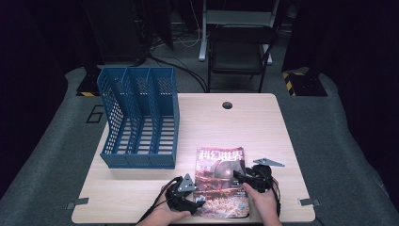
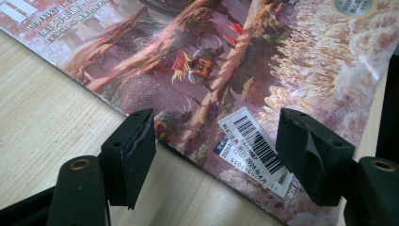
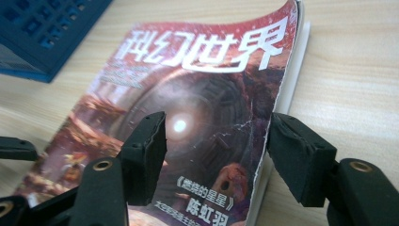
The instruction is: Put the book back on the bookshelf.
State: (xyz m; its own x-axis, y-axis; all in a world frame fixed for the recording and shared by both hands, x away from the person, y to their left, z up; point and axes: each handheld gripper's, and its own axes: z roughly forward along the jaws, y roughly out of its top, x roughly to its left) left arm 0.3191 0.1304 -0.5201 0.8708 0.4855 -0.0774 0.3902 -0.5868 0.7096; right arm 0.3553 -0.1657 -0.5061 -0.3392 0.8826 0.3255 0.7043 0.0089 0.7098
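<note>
A magazine [image 1: 220,165] with a red sci-fi cover and white title characters lies flat near the table's front edge. My left gripper [image 1: 199,203] sits at its lower left corner. In the left gripper view the gripper [image 2: 216,127] is open, with the cover [image 2: 226,61] and a barcode sticker [image 2: 254,141] lying under the gap. My right gripper [image 1: 238,177] is at the magazine's right side. In the right gripper view the gripper [image 3: 216,127] is open and straddles the cover's right edge [image 3: 275,103], which curls up off the pages.
A blue three-slot mesh file rack [image 1: 141,117] stands on the wooden table [image 1: 244,122] at the left, just left of the magazine. A round cable hole [image 1: 227,105] is at the far middle. A black chair [image 1: 240,52] stands beyond the table.
</note>
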